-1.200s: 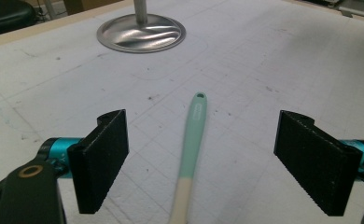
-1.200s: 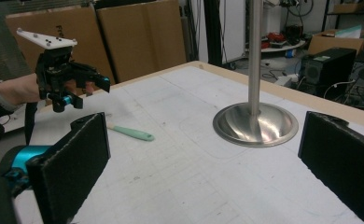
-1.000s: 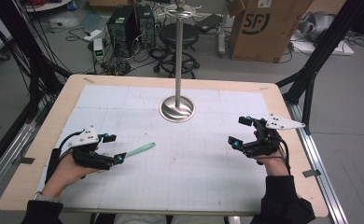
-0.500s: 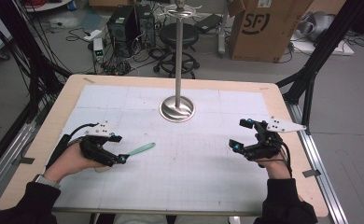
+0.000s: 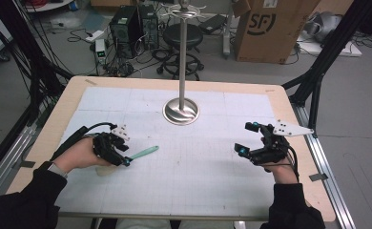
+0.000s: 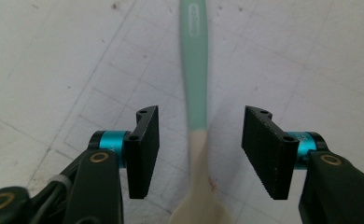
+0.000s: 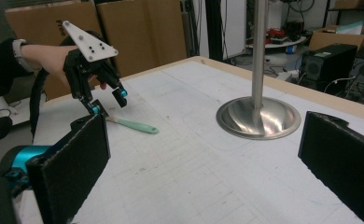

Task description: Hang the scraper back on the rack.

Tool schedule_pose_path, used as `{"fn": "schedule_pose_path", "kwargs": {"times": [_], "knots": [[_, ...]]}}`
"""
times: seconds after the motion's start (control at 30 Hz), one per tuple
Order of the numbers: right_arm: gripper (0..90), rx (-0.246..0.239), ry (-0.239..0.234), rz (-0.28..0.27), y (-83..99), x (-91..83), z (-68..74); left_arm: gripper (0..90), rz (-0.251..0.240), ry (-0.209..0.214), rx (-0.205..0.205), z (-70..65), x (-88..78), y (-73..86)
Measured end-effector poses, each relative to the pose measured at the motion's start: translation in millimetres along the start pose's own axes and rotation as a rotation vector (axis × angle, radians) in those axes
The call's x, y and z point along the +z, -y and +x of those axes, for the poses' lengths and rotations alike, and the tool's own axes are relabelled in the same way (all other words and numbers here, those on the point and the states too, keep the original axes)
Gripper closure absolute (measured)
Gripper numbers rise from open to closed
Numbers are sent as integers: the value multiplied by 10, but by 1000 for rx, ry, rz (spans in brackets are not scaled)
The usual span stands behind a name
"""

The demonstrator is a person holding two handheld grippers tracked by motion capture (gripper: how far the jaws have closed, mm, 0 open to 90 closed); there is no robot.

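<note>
Left gripper view puts your left gripper (image 6: 196,154) spread wide astride the spatula (image 6: 194,84) lying on the table mat (image 5: 203,171); next, likely lower and clench. Your right gripper (image 5: 250,140) hovers released.

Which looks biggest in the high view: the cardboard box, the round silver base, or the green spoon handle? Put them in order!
1. cardboard box
2. round silver base
3. green spoon handle

"SF" logo, dark print, on side of cardboard box (image 5: 270,28) on floor beyond bench. Small embossed oval mark on green spoon handle (image 6: 193,56): too blurred to read. No other legible text.
</note>
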State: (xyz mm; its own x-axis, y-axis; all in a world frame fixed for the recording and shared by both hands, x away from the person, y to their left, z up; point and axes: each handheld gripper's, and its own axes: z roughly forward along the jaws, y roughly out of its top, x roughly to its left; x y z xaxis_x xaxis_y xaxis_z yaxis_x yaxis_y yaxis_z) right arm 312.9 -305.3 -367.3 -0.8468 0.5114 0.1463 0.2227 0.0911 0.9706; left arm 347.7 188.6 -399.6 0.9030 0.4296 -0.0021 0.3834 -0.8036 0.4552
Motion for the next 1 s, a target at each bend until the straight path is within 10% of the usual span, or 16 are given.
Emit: {"fn": "schedule_pose_path", "kwargs": {"times": [1.0], "knots": [[9, 2, -4, 5, 6, 12, -5, 774, 310, -7, 21, -53, 201, -241]]}}
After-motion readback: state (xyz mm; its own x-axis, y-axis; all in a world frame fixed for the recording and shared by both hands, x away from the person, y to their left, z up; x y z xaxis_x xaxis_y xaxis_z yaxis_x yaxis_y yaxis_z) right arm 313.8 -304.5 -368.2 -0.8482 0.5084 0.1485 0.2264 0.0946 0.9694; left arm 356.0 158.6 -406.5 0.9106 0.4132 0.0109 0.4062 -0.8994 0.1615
